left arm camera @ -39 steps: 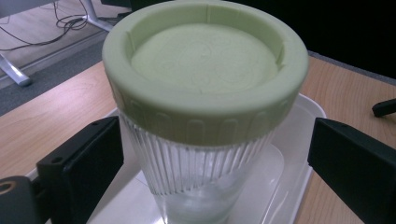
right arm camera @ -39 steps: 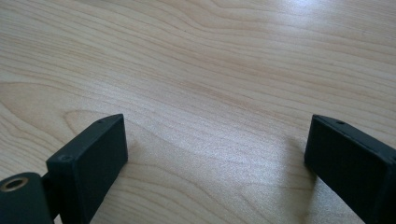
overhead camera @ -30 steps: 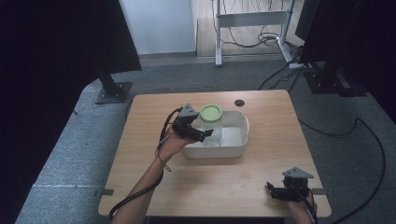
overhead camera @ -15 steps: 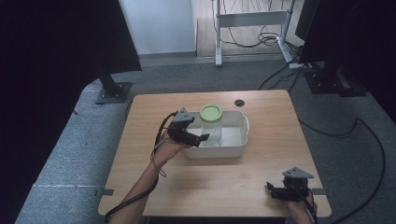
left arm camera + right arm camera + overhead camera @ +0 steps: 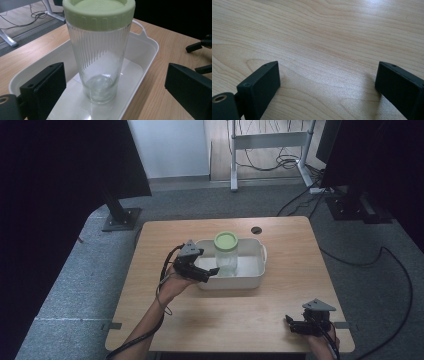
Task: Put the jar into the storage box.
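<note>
Left gripper view: the ribbed clear glass jar (image 5: 100,60) with a pale green ridged screw lid (image 5: 98,12) stands upright in the white plastic tray (image 5: 147,45), ahead of the left gripper (image 5: 115,92) and between its spread black jaws, untouched. In the high view the tray sits mid-table on the light wooden table (image 5: 285,245). The right gripper (image 5: 327,85) rests near the table's near right corner, jaws wide apart over bare wood grain.

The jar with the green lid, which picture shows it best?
The left gripper view: the jar stands close up, so its ribbed clear glass, empty bottom and green lid are plain, upright in the white tray. The high view shows it small and far off. The right gripper view looks at bare wooden table.
</note>
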A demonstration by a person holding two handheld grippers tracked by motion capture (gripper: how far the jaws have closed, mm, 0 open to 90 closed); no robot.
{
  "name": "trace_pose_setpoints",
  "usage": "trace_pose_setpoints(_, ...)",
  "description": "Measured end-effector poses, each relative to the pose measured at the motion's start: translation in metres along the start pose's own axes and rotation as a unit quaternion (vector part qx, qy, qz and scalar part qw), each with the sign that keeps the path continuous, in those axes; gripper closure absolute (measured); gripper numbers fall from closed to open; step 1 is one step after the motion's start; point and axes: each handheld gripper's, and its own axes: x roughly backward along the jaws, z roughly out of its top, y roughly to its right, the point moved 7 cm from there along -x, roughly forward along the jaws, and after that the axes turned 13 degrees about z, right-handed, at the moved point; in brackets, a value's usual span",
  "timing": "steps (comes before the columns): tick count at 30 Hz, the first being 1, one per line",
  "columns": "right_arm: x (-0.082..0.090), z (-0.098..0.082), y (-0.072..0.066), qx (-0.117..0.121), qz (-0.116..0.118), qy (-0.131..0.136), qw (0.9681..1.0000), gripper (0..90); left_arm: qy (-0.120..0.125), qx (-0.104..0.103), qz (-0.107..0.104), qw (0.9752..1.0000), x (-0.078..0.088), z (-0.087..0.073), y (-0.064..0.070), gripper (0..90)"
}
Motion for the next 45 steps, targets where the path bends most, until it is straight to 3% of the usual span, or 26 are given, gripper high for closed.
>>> trace_pose_setpoints(5,0.0,0.0,0.0,0.0,0.0,0.0,1.0,5.5,0.0,0.004,0.001,1.0,0.008,-0.009,-0.003,3.6)
trace_pose_setpoints(15,0.0,0.0,0.0,-0.001,-0.002,0.0,1.0,5.5,0.006,0.031,0.004,0.9995,0.026,-0.037,-0.01,3.6)
trace_pose_setpoints(20,0.0,0.0,0.0,-0.002,-0.002,0.0,1.0,5.2,0.005,0.031,0.012,0.9994,0.034,-0.051,-0.011,3.5)
trace_pose_setpoints(34,0.0,0.0,0.0,-0.001,-0.002,-0.001,1.0,5.3,-0.009,0.03,0.035,0.9989,0.05,-0.098,-0.005,3.6)
trace_pose_setpoints(45,0.0,0.0,0.0,-0.001,-0.003,-0.001,1.0,5.4,-0.038,0.047,0.044,0.9972,0.05,-0.138,0.002,3.6)
